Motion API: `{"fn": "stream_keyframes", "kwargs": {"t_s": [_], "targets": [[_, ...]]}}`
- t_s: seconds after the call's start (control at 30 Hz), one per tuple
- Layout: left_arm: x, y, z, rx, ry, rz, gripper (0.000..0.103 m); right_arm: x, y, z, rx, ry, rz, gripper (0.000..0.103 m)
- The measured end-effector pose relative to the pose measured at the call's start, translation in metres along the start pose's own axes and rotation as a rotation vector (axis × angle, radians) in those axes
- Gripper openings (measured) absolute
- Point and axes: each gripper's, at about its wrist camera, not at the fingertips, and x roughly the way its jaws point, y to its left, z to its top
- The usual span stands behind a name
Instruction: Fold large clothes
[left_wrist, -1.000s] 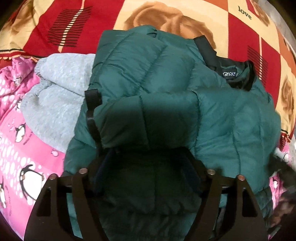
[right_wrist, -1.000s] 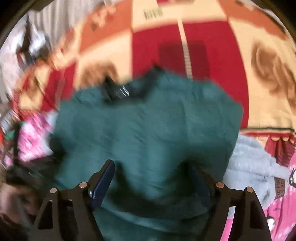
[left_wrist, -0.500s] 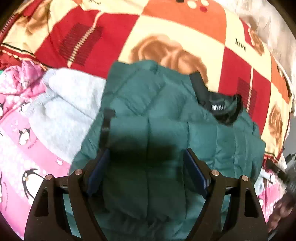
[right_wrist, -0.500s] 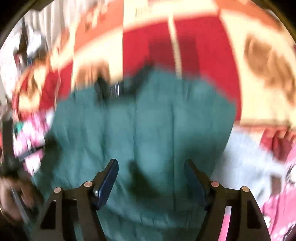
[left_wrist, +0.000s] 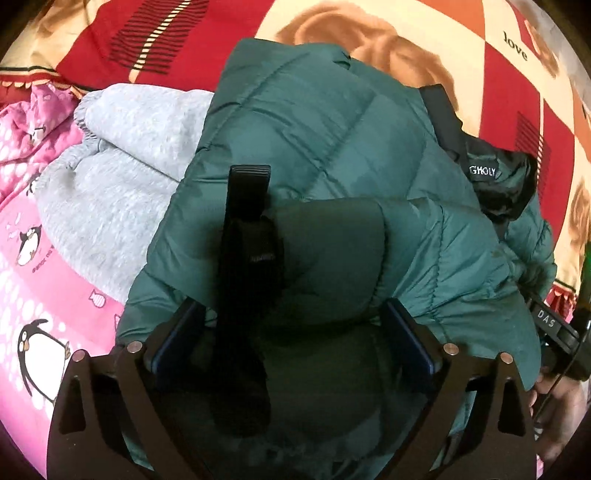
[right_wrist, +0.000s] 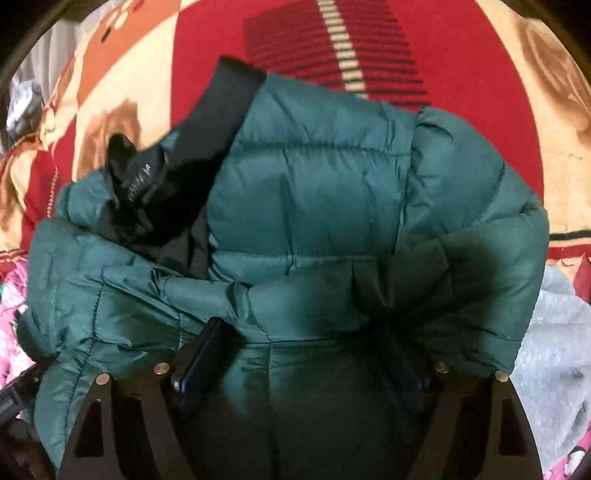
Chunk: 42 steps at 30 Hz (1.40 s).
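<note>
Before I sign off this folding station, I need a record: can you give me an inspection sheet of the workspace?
Surface: red, cream and orange patterned blanket, bare beyond the clothes.
Job's things: green puffer jacket bunched, black collar showing.
Clutter: grey fleece garment beside the jacket; pink penguin fabric beneath it.
Grippers: left gripper jaws opening, jacket folds between them; right gripper jaws opening over jacket fabric.
Cables: thin dark cable near a hand.
Surroundings: nothing seen.
</note>
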Motion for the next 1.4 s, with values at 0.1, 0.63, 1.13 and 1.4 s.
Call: {"fn": "stream_keyframes", "kwargs": {"t_s": [0.1,0.63,1.13,1.4], "targets": [[-0.003,0.001,0.002,-0.011,-0.006,-0.006,0.097,-0.005,0.008,0.008,-0.014,0.038,-0.012,0.082],[-0.003,-0.023,-0.009,0.163,-0.042,-0.004,0.096,-0.048,0.058,-0.07,-0.063,0.038,0.073,0.103],[-0.014,0.019,0.002,0.024,-0.051,-0.103,0.102,-0.092,0.056,-0.069,-0.115,0.057,0.031,0.092],[-0.098,0.0,-0.038,0.186,-0.14,-0.18,0.102,-0.175,0.025,-0.143,-0.127,0.164,0.05,0.092]]}}
